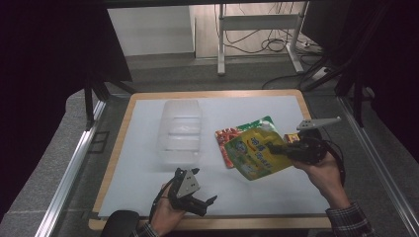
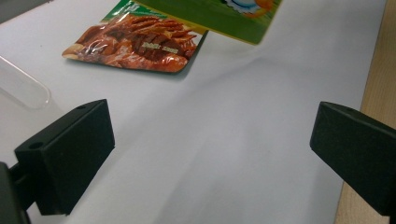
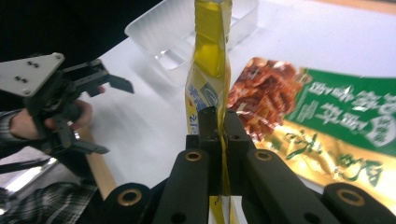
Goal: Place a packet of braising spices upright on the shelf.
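Yellow pouch (image 1: 257, 152) hangs off the counter (image 1: 148, 148) in my right hand-held gripper (image 1: 279, 149), clear tray (image 1: 180, 131) unfilled. Left hand-held gripper (image 2: 212, 149) gapes, idle. Right gripper view: jaws pinch the pouch's edge; red-green packet (image 3: 299, 102) remains.

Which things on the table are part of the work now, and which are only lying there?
In the work:
- yellow-green pouch, pinched by the right gripper and lifted
- right gripper

Lying about:
- red-green snack packet, flat on the white sheet
- clear plastic tray
- left gripper, open, holding nothing
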`<state>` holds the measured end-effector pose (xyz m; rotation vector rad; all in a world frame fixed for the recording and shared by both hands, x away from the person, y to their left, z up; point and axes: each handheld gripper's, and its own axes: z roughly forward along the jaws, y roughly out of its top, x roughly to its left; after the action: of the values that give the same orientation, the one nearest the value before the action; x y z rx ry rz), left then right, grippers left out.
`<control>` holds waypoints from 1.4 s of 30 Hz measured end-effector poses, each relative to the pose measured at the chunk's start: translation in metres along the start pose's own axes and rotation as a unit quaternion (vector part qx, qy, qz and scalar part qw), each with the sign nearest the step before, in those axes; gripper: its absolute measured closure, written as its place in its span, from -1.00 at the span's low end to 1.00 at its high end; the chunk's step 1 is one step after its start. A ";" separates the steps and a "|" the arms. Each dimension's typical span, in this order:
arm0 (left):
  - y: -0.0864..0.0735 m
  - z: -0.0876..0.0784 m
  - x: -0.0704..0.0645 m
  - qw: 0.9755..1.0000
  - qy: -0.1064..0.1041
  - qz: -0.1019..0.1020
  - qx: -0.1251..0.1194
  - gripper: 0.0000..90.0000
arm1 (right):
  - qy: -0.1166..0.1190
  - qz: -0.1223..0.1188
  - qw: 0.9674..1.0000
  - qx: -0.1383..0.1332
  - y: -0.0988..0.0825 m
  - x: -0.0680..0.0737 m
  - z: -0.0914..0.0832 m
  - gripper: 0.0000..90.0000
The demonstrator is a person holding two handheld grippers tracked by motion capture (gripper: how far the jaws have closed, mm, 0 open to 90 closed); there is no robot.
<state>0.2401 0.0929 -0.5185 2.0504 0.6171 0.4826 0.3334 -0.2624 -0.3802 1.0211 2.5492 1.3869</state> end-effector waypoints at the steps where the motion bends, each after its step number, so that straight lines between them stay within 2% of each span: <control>1: 0.000 -0.001 0.000 1.000 -0.001 0.000 0.000 -1.00 | -0.002 -0.002 1.000 0.000 0.002 0.000 0.000 0.97; 6: -0.002 -0.001 0.000 1.000 -0.008 0.004 0.009 -1.00 | -0.009 -0.014 1.000 -0.004 0.014 -0.004 0.004 0.97; 13: -0.002 -0.004 -0.002 1.000 -0.016 0.002 0.006 -1.00 | -0.012 -0.022 1.000 -0.005 0.028 -0.008 0.014 0.97; 21: -0.004 -0.007 -0.002 1.000 -0.022 -0.002 0.007 -0.98 | -0.011 -0.018 1.000 -0.005 0.039 -0.012 0.025 0.97; 27: -0.004 -0.009 -0.003 1.000 -0.023 0.001 0.007 -0.99 | -0.011 -0.026 1.000 -0.006 0.047 -0.014 0.031 0.97; 28: -0.004 -0.009 -0.003 1.000 -0.023 0.000 0.006 -0.99 | -0.011 -0.034 0.999 -0.009 0.051 -0.015 0.033 0.97; 34: -0.006 -0.012 -0.001 1.000 -0.019 -0.006 0.003 -0.99 | -0.008 -0.050 0.999 -0.011 0.065 -0.016 0.041 0.97; 42: -0.007 -0.014 0.000 1.000 -0.022 -0.009 0.007 -0.99 | -0.013 -0.061 0.998 -0.014 0.087 -0.019 0.054 0.97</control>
<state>0.2305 0.1048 -0.5176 2.0622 0.6133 0.4228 0.4127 -0.2021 -0.3496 0.8564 2.5197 1.3646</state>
